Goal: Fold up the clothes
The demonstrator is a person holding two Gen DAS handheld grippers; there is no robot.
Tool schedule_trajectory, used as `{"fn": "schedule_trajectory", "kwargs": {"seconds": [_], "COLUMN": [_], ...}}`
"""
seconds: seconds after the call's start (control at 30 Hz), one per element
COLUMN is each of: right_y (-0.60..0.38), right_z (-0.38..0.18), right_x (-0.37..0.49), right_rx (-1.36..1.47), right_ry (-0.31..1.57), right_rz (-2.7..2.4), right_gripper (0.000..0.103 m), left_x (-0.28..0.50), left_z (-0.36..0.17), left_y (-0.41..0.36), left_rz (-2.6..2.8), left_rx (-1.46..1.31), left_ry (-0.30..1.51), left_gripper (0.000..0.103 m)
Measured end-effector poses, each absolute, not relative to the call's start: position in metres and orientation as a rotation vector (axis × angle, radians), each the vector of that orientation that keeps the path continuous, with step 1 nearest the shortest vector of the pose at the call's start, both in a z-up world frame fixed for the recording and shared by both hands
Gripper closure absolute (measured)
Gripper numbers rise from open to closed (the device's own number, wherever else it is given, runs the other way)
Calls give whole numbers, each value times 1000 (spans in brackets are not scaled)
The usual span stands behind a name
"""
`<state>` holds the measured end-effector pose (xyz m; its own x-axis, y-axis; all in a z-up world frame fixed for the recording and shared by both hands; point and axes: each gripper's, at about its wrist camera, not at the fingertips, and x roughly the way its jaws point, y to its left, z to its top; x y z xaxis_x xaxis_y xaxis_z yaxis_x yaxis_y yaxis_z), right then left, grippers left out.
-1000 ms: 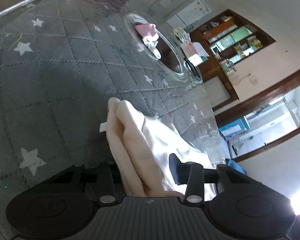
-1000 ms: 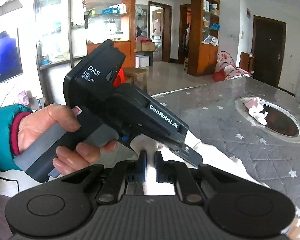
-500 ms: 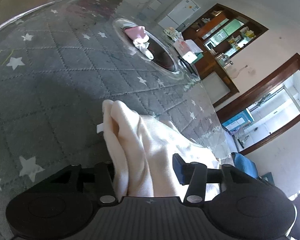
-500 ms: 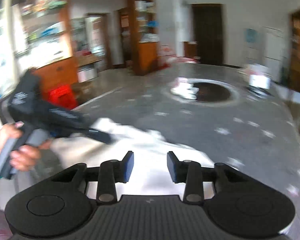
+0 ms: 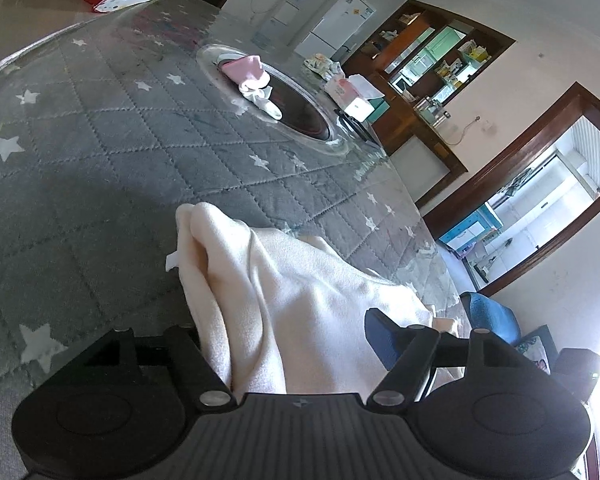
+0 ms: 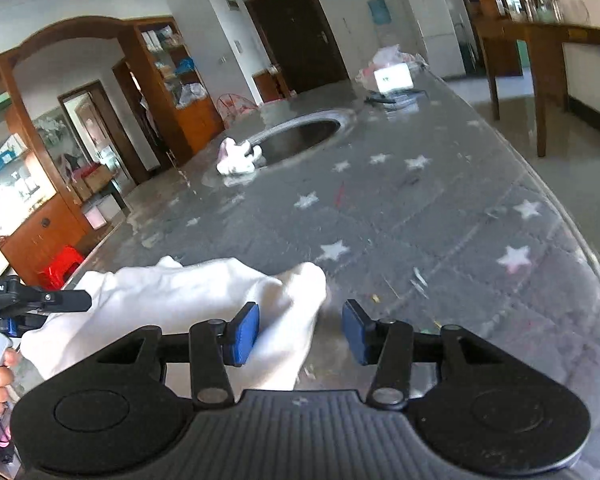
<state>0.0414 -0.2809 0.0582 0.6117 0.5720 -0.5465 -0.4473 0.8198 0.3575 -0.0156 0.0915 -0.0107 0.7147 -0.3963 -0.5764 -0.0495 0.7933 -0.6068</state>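
cream garment [image 6: 188, 300] lies bunched at the near edge of the grey star-quilted table [image 6: 440, 208]. left gripper [image 5: 284, 344] has its jaws opening, cloth draped between them, pads off it. right gripper [image 6: 300, 334] has its 2 jaws opening, a fold between them, not pinched.

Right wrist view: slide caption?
Right gripper opening over the cream garment's edge on the star-quilted table.
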Motion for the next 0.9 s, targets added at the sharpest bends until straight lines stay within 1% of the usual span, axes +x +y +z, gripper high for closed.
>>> {"fn": "schedule_trajectory", "kwargs": {"seconds": [0.03, 0.07, 0.1, 0.13, 0.17, 0.2, 0.23, 0.27, 0.3, 0.4, 0.5, 0.57, 0.9], "right_y": [-279, -276, -275, -273, -272, -273, -274, -276, -278, -280, -282, -281, -288], "right_z": [58, 58, 58, 57, 56, 55, 55, 56, 57, 65, 82, 91, 148], "right_x": [41, 40, 41, 40, 41, 42, 43, 43, 42, 39, 35, 34, 53], "right_rx": [190, 190, 200, 216, 229, 245, 269, 289, 303, 312, 314, 308, 236], "right_ry": [693, 693, 701, 710, 719, 725, 731, 734, 732, 709, 667, 646, 538], "right_rz": [602, 614, 629, 640, 648, 647, 642, 638, 634, 626, 629, 630, 584], "right_gripper": [56, 63, 74, 76, 81, 86, 88, 91, 92, 93, 94, 94, 94], "left_x": [-15, -15, -15, -14, -15, -15, -14, -13, -13, -11, -10, -7, 36], "left_z": [-11, -11, -11, -11, -11, -10, -10, -9, -9, -7, 2, 11, 62], "left_y": [92, 92, 92, 92, 92, 91, 90, 90, 91, 95, 93, 89, 60], "left_rz": [-208, -209, -210, -211, -207, -200, -192, -185, -181, -182, -197, -216, -291], "left_rx": [-640, -641, -640, -636, -627, -612, -596, -585, -585, -592, -569, -549, -461], "left_ry": [761, 761, 760, 759, 759, 762, 767, 774, 782, 791, 778, 769, 717], "left_gripper": [32, 32, 32, 32, 36, 43, 48, 59, 68, 83, 87, 88, 88]}}
